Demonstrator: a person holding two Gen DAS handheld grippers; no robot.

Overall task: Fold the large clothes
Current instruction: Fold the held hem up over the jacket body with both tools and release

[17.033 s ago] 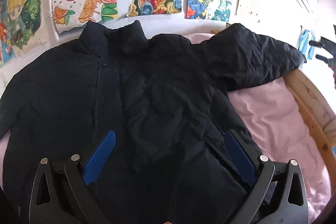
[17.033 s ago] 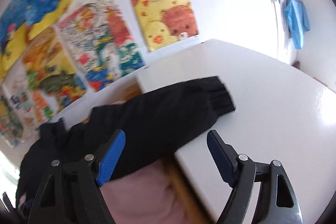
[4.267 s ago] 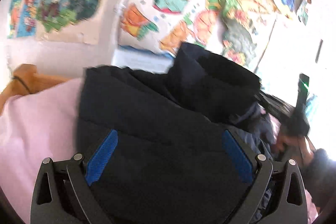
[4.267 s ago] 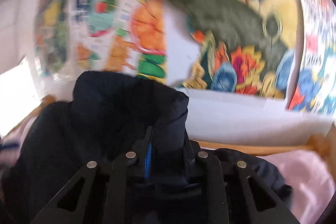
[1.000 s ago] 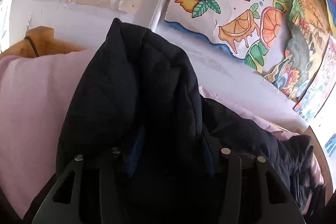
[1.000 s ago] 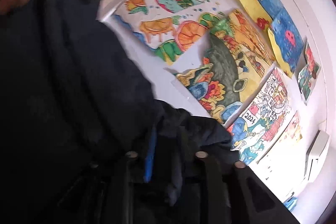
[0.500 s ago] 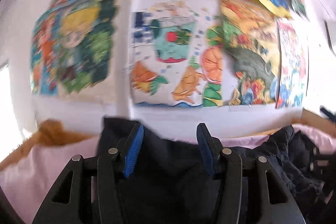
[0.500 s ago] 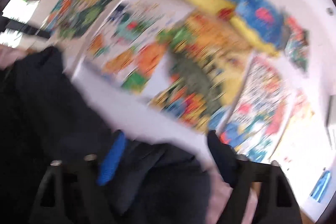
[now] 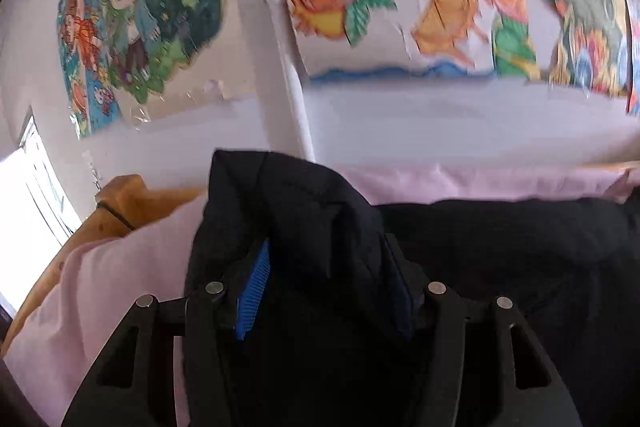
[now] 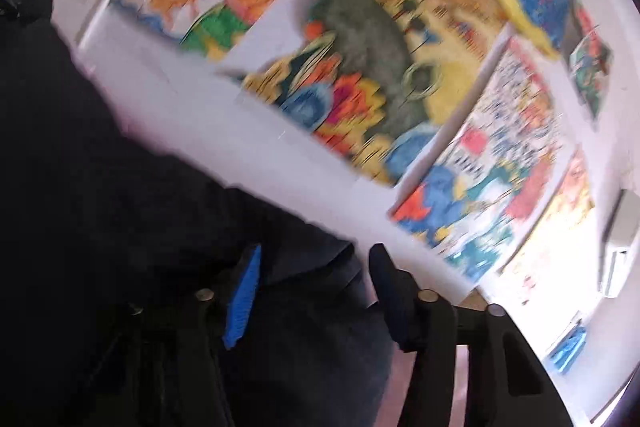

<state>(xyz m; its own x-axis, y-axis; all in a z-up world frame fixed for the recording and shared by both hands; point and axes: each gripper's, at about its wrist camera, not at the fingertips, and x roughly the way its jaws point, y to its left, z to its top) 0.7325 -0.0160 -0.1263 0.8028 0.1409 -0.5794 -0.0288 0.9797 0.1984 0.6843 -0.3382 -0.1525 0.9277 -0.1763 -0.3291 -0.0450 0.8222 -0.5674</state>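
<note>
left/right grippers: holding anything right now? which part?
Left gripper: jaws opening around a raised fold of the black jacket, at its edge. Right gripper: jaws closing over jacket fabric; the blur hides any pinch.

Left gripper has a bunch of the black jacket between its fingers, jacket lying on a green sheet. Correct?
Not quite: the sheet is pink, not green, as the left wrist view shows. The rest stands: the left gripper has a bunch of the black jacket between its fingers, though its jaws are opening.
</note>
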